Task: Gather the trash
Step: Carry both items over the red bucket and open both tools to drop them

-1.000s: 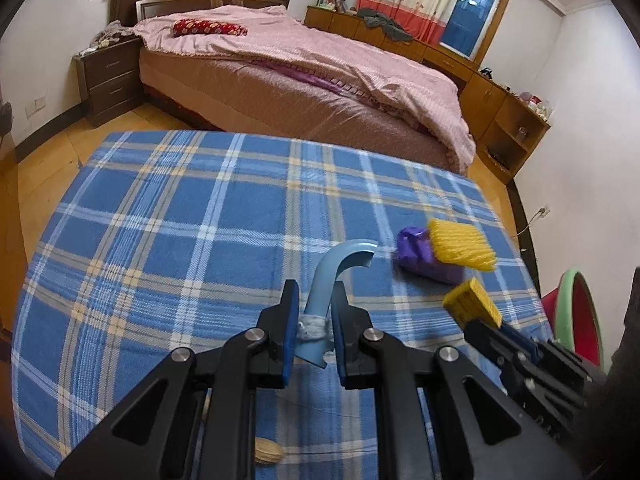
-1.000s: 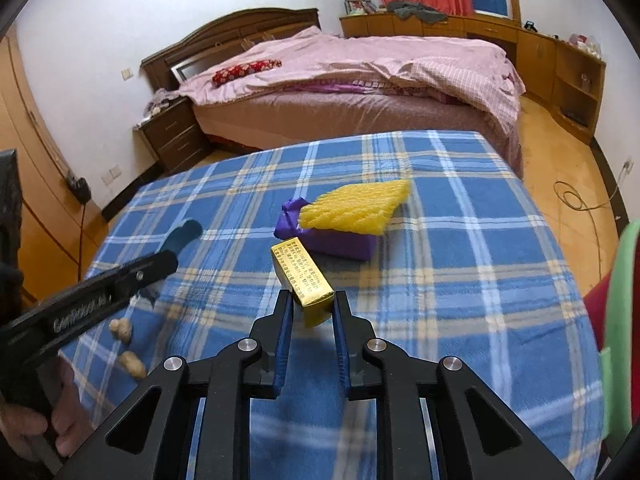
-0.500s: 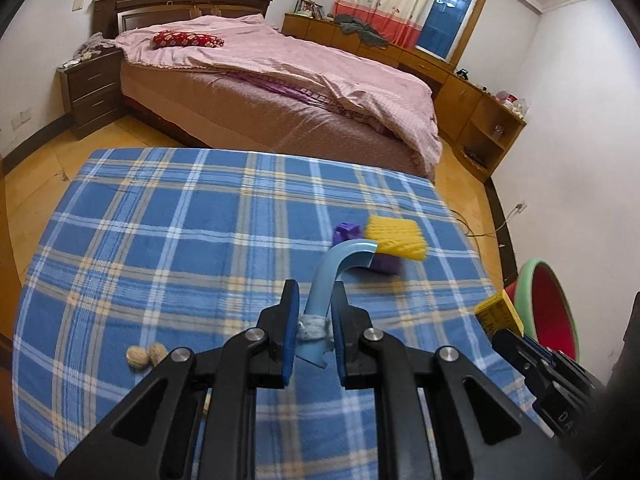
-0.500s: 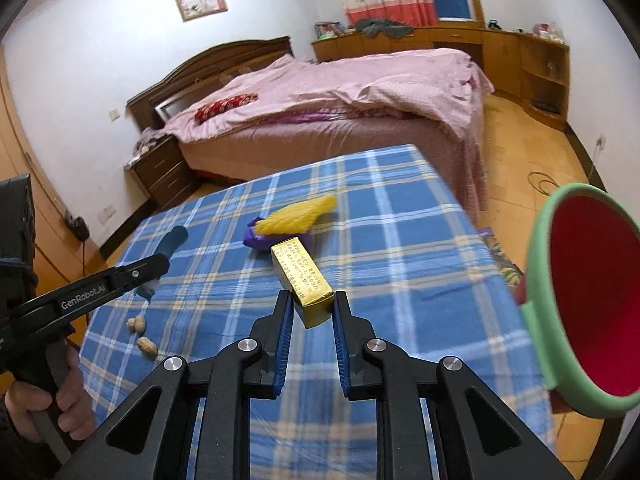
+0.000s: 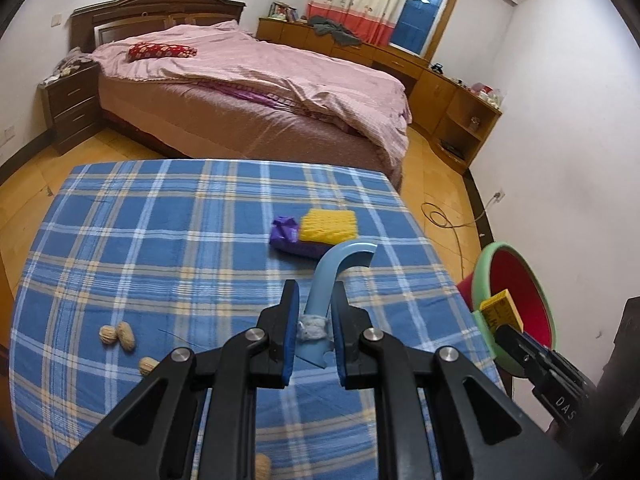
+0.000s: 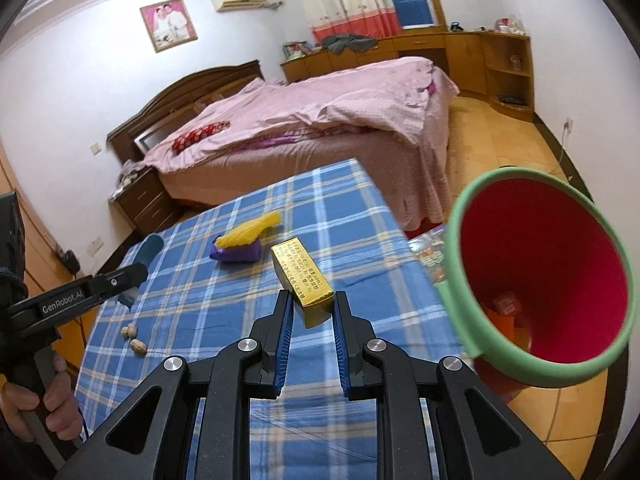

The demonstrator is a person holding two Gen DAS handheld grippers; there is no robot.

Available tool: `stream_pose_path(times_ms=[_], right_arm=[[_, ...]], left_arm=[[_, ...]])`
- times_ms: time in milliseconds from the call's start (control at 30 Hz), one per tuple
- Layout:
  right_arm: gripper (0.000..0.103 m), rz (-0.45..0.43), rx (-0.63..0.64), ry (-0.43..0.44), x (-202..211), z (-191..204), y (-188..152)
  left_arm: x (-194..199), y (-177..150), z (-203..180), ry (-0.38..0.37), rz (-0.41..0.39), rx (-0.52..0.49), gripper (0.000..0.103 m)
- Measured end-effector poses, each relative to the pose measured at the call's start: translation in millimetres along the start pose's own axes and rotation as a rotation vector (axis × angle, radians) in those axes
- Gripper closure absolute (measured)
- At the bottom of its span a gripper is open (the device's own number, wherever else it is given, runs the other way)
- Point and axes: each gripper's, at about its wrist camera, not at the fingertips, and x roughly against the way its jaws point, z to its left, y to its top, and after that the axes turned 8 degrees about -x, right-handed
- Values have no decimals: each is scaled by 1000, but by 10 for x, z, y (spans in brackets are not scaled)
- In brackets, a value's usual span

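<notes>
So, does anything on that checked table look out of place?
Yes: a few peanuts lie loose on the blue plaid cloth, and a purple bag sits crumpled under a yellow foam net.

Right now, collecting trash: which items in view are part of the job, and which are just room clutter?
Job:
- gold box, held by right gripper
- blue curved piece, held by left gripper
- red bin, green rim
- purple wrapper with yellow foam net
- peanut shells

Lying about:
- bed
- nightstand
- floor cable
</notes>
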Motion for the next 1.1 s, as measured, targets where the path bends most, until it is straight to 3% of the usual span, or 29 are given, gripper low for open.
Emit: stream_pose_path(times_ms=[733,1100], right_arm=[[83,-130,-152,-108,591,-926,178],[83,-138,-235,-193,704,-1437,250]], left_arm=[[-257,37,-1070,-136,50,-147,88],[-557,38,-1809,-211,97,-261,88]])
